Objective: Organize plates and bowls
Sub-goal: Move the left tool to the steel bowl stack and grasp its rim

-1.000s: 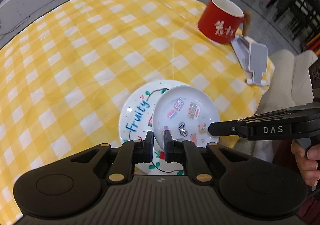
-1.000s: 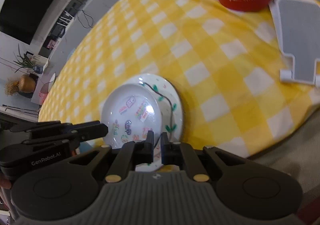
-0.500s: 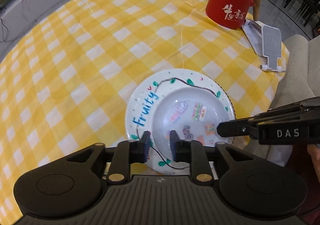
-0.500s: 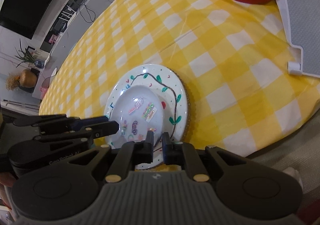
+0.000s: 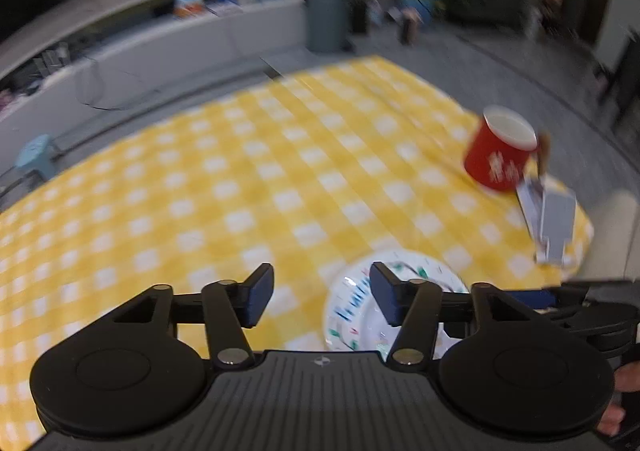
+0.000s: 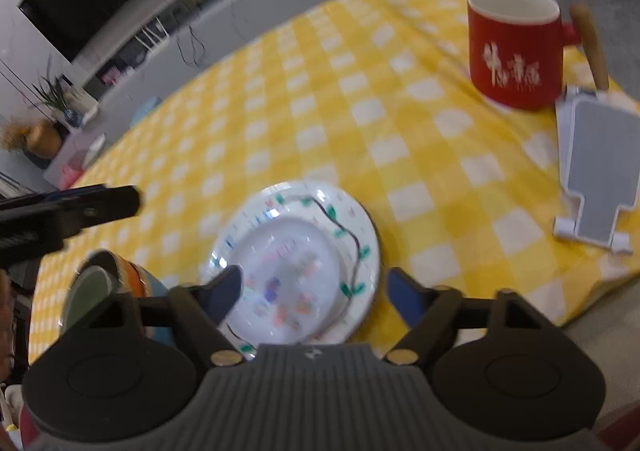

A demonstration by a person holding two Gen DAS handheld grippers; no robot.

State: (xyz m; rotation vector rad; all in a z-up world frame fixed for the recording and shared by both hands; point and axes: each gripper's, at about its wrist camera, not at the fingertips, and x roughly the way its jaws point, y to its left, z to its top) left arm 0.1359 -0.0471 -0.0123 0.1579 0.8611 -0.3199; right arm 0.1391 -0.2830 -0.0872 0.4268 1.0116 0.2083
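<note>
A small white plate with stickers (image 6: 288,279) rests on a larger white plate with a drawn vine (image 6: 356,223) on the yellow checked table, near its front edge. The stack also shows in the left wrist view (image 5: 352,303), partly behind the fingers. My right gripper (image 6: 316,291) is open and empty, just above and behind the stack. My left gripper (image 5: 320,297) is open and empty, raised to the left of the plates. A bowl with an orange band (image 6: 100,291) sits left of the stack.
A red mug (image 6: 516,51) with a wooden handle stands at the back right, also in the left wrist view (image 5: 500,155). A white and grey phone stand (image 6: 600,167) lies at the right table edge. The yellow checked cloth (image 5: 240,191) covers the table.
Both grippers have opened and let go of the small plate, which now lies on the larger plate. Both have lifted and pulled back, and the views are blurred with motion.
</note>
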